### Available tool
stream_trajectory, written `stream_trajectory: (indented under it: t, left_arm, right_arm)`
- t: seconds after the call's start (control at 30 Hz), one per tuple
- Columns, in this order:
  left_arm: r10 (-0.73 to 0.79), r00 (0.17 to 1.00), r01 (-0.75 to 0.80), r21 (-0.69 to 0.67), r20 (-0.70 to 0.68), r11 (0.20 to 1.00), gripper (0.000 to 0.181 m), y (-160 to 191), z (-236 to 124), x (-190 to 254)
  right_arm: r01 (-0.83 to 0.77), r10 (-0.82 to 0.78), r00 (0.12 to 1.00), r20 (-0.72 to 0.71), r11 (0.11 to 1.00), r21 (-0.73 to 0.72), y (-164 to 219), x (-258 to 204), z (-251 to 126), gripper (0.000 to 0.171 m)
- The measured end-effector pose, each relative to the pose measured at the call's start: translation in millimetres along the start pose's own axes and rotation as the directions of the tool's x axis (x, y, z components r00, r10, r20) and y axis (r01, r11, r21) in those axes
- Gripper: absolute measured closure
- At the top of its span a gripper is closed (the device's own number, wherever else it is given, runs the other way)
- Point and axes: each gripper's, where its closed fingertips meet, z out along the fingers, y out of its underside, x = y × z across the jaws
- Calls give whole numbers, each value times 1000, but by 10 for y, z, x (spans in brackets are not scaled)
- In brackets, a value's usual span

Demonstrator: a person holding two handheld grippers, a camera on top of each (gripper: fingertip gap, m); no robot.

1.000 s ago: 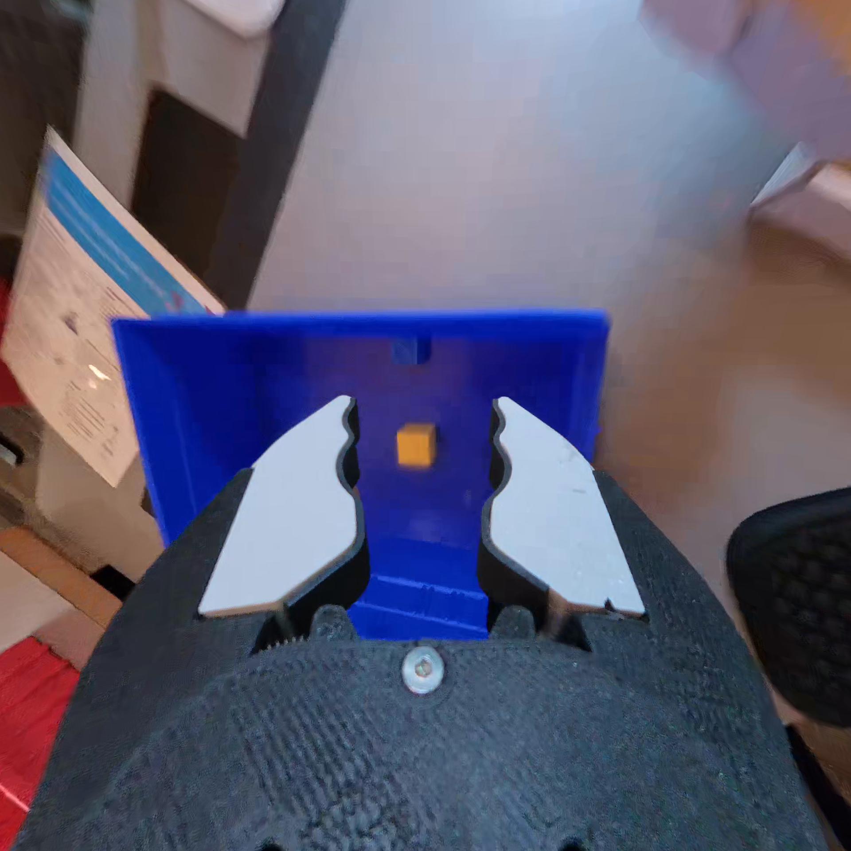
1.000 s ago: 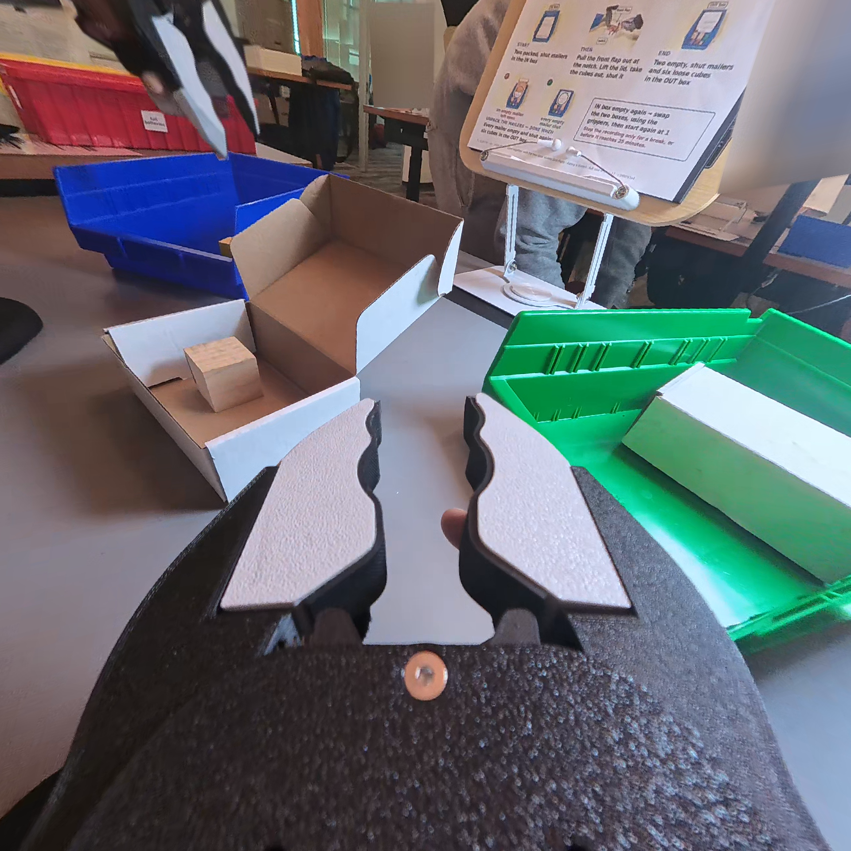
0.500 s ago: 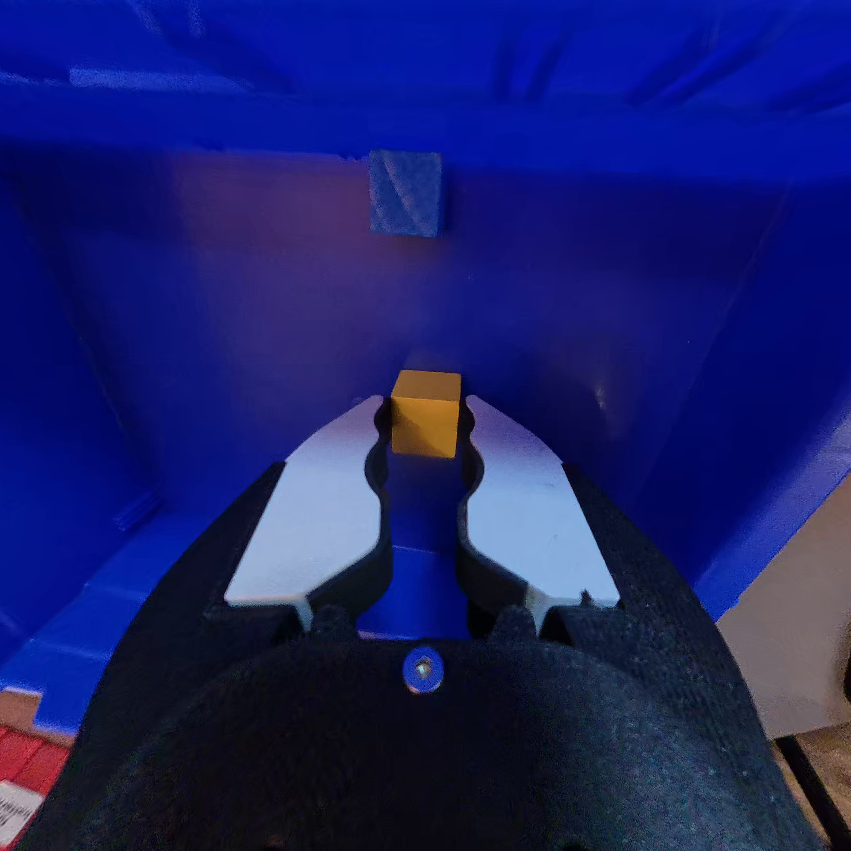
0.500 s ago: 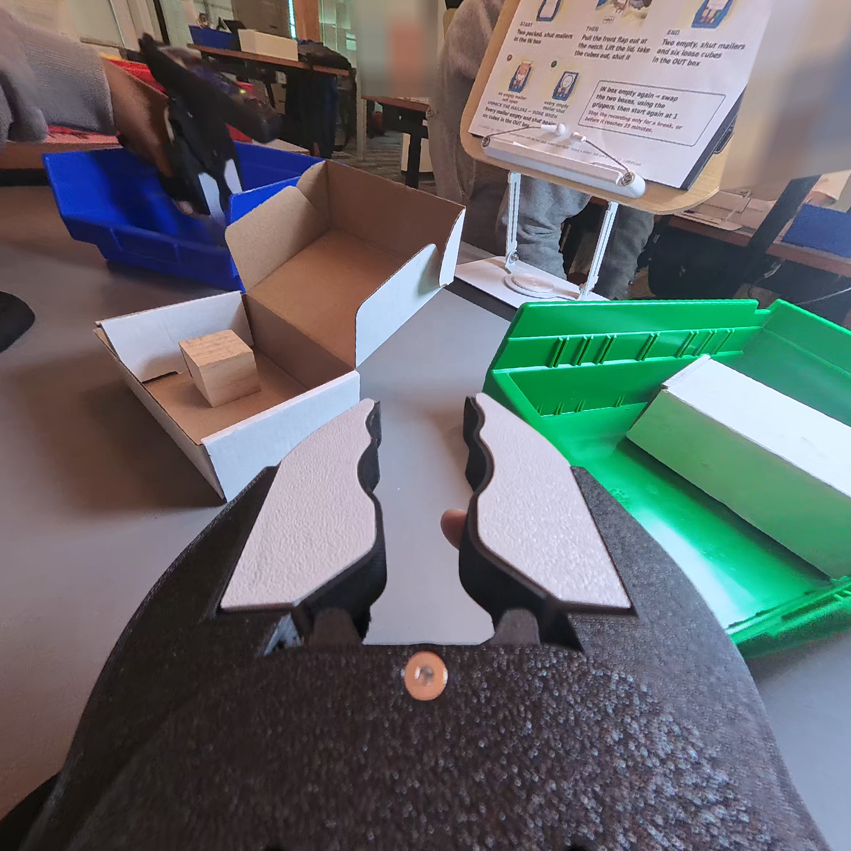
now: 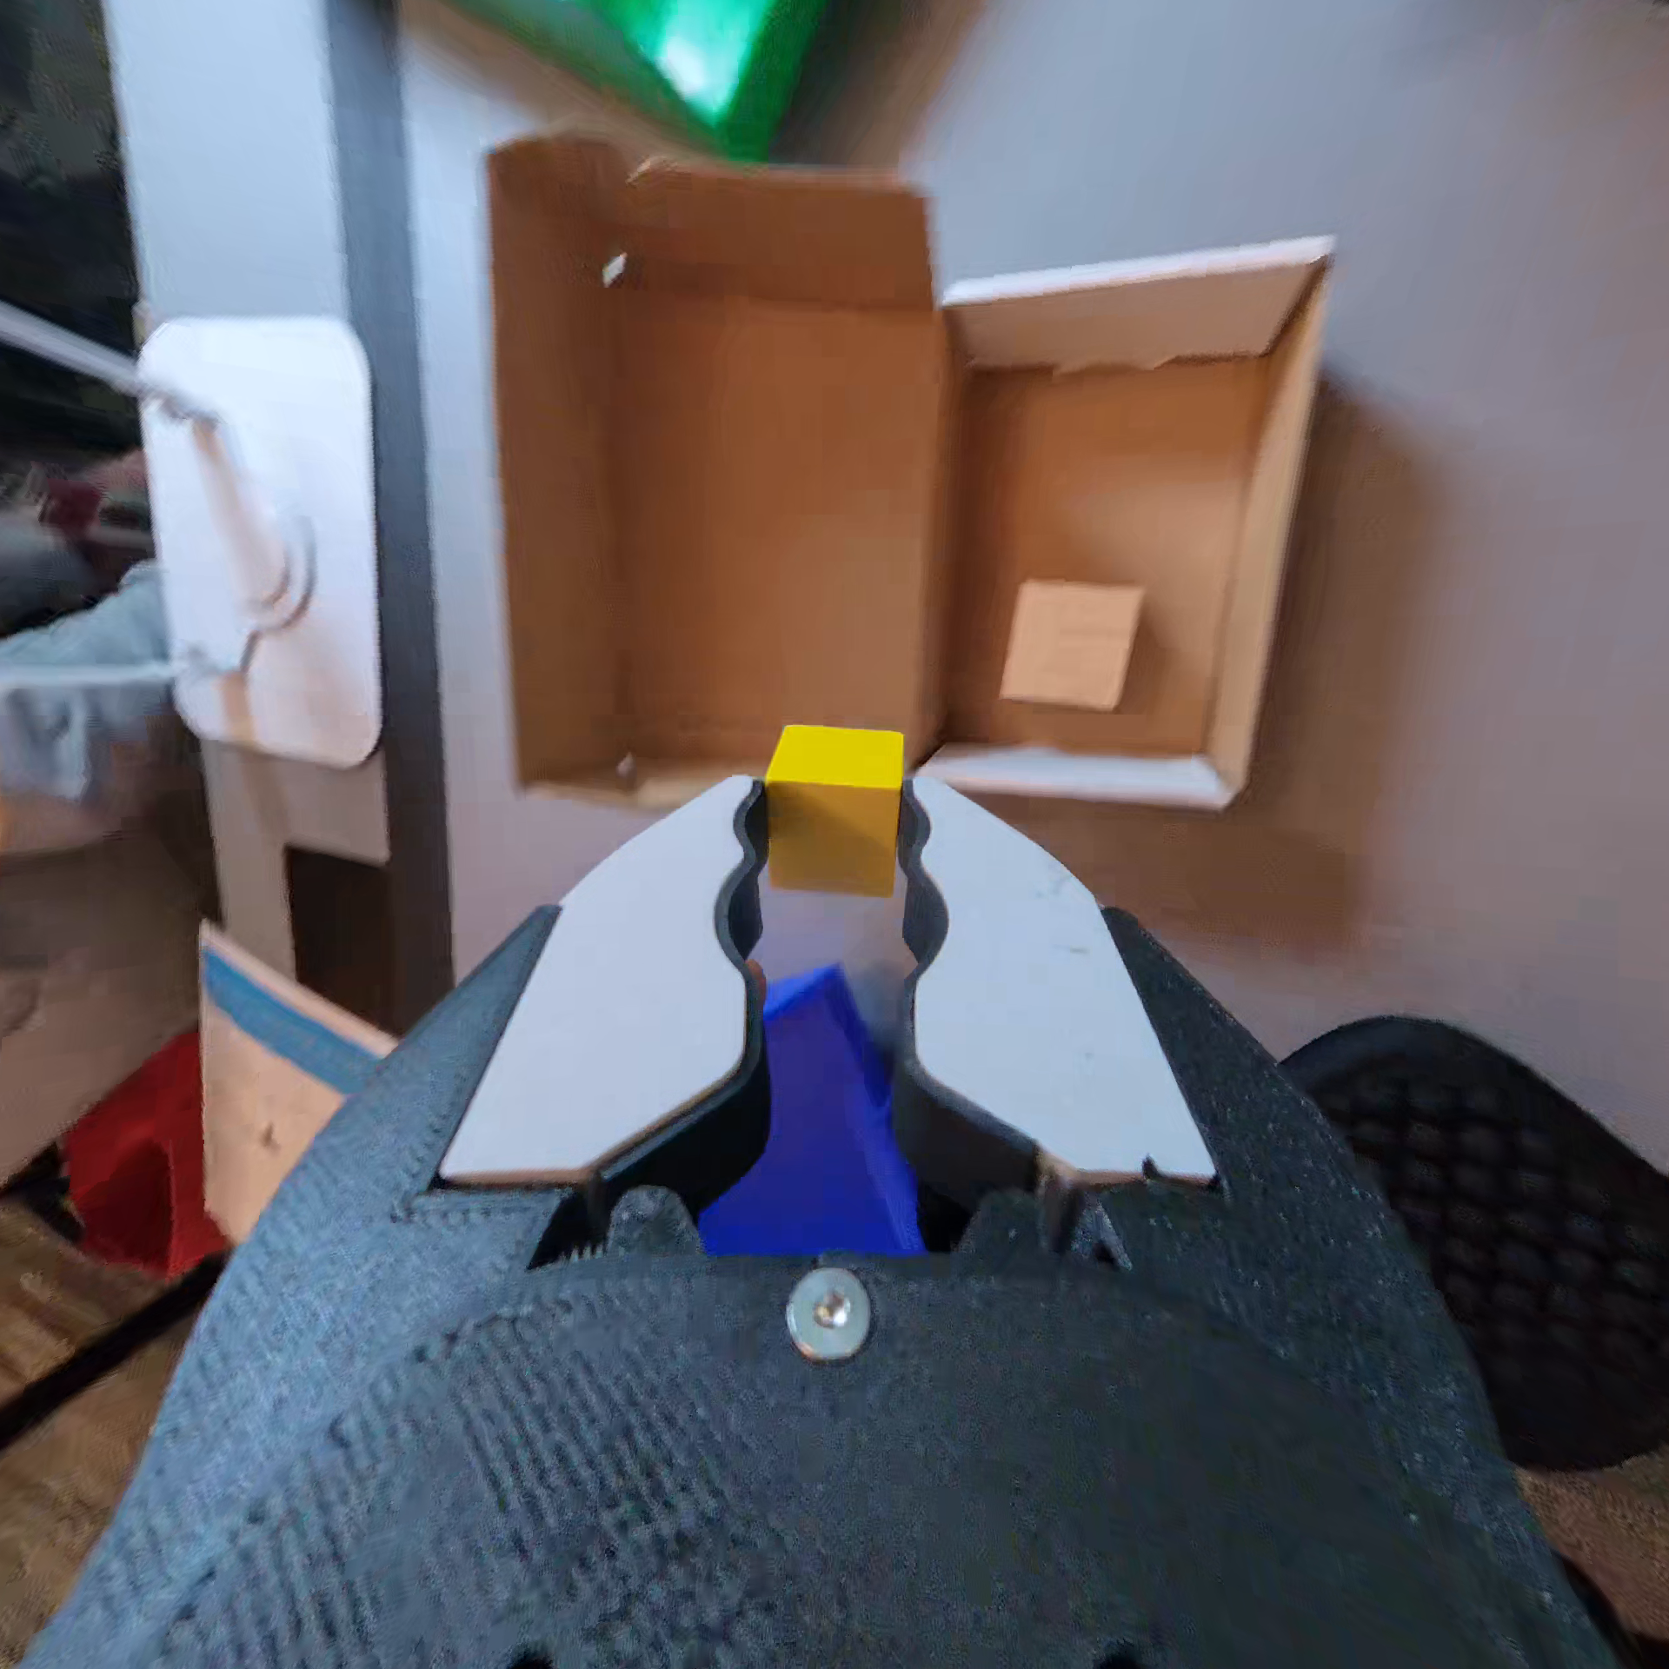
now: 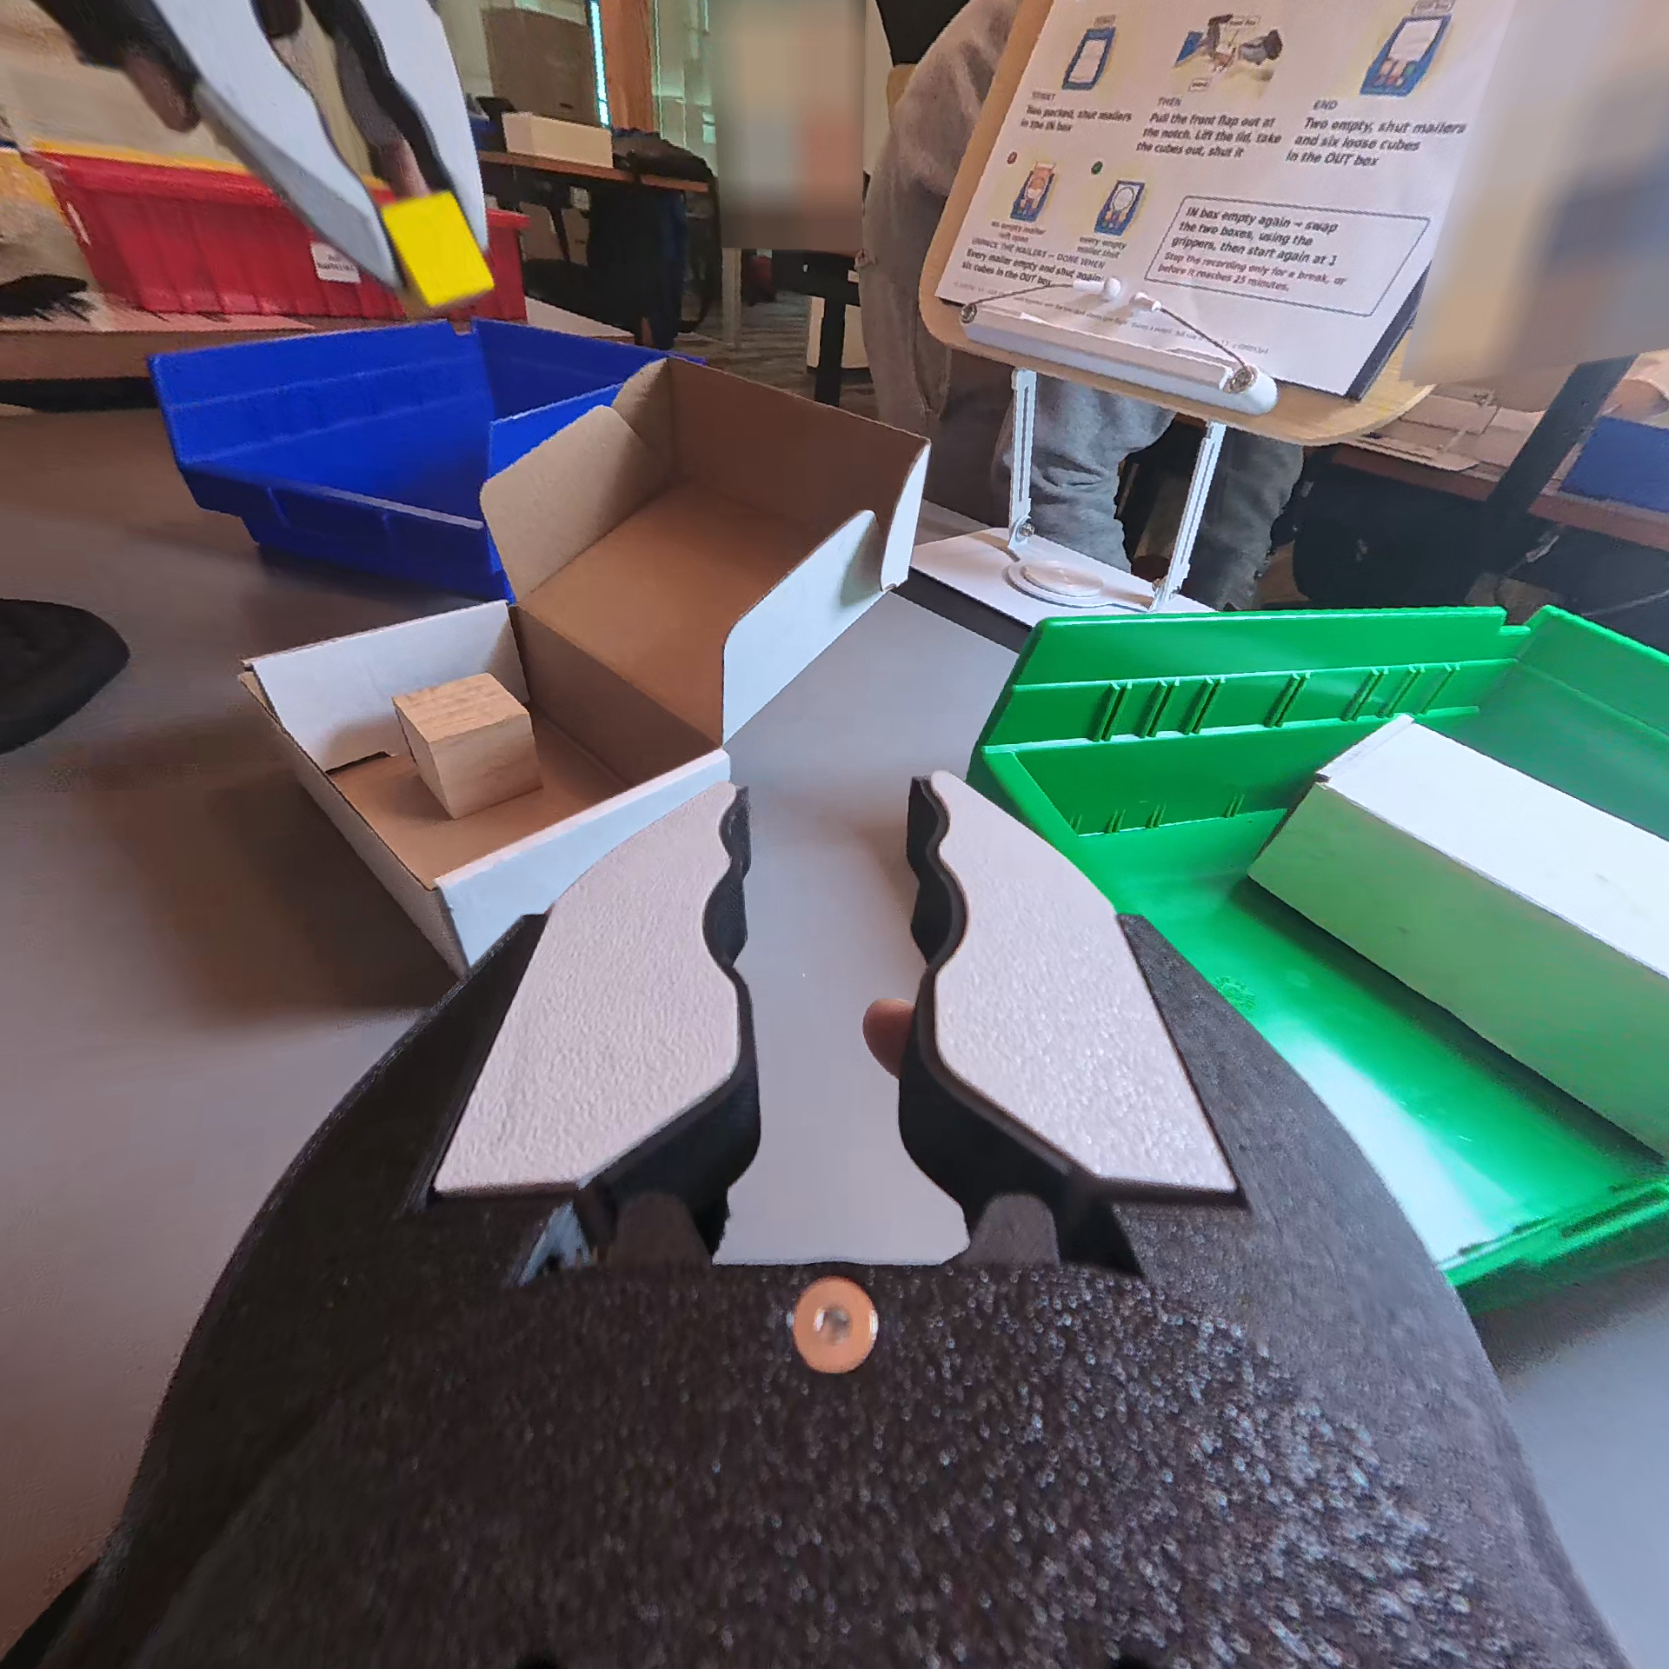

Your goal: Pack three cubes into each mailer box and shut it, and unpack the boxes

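My left gripper (image 5: 833, 799) is shut on a yellow cube (image 5: 833, 808) and holds it in the air above the blue bin (image 6: 343, 452), short of the open mailer box (image 5: 903, 488). It also shows high at the top left of the right wrist view (image 6: 424, 244), with the yellow cube (image 6: 437, 247) at its tips. The open mailer box (image 6: 578, 686) has its lid up and holds one plain wooden cube (image 6: 470, 742), which also shows in the left wrist view (image 5: 1071, 643). My right gripper (image 6: 829, 804) is open and empty, low over the grey table (image 6: 181, 948).
A green bin (image 6: 1264, 722) at the right holds a shut white mailer box (image 6: 1481, 867). An instruction sheet on a stand (image 6: 1201, 208) is behind the bins. A red bin (image 6: 208, 244) and a person stand farther back. A black chair (image 5: 1499, 1246) is beside the table. Tip to tip, the grippers are about 25 cm apart.
My left gripper closed on the yellow cube inside the blue bin, lifted it out and moved toward the open mailer box. The right gripper has stayed in place.
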Motion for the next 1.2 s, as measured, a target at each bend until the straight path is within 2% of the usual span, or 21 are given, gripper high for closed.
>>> stream_trajectory:
  t: [0.13,0.3,0.5,0.7,0.8,0.87,1.0,1.1,1.2]
  left_arm:
    - [76,987,-79,-17,-141,997,154,-387,563,535]
    - [100,965,-130,-107,-243,986,154,-423,1089,841]
    - [125,968,-167,-191,-216,967,154,-282,1416,901]
    - [112,974,-153,-208,-197,966,152,-227,1529,906]
    - [103,978,-136,-186,-179,973,140,-243,1482,863]
    - [82,984,-102,-126,-159,987,138,-309,1351,808]
    - [19,995,-12,71,-99,997,142,-401,793,600]
    - [-96,995,94,174,1,980,142,-195,284,213]
    - [-255,959,223,222,124,949,140,277,-103,-298]
  right_arm:
    - [19,-19,1000,-7,1000,-6,9,-7,-6,138]
    - [5,-5,1000,-9,1000,-2,16,29,-22,139]
    - [11,-11,1000,-15,1000,-5,22,65,-36,139]
    - [14,-14,1000,-14,1000,-10,28,63,-38,139]
    - [12,-12,1000,-12,1000,-16,42,62,-31,139]
    - [11,-11,1000,-13,1000,-17,45,64,-32,139]
    - [6,-7,1000,-19,1000,-11,37,84,-41,139]
    - [2,-3,1000,-27,1000,-11,35,119,-45,139]
    - [-8,7,999,-33,1000,-4,21,146,-46,139]
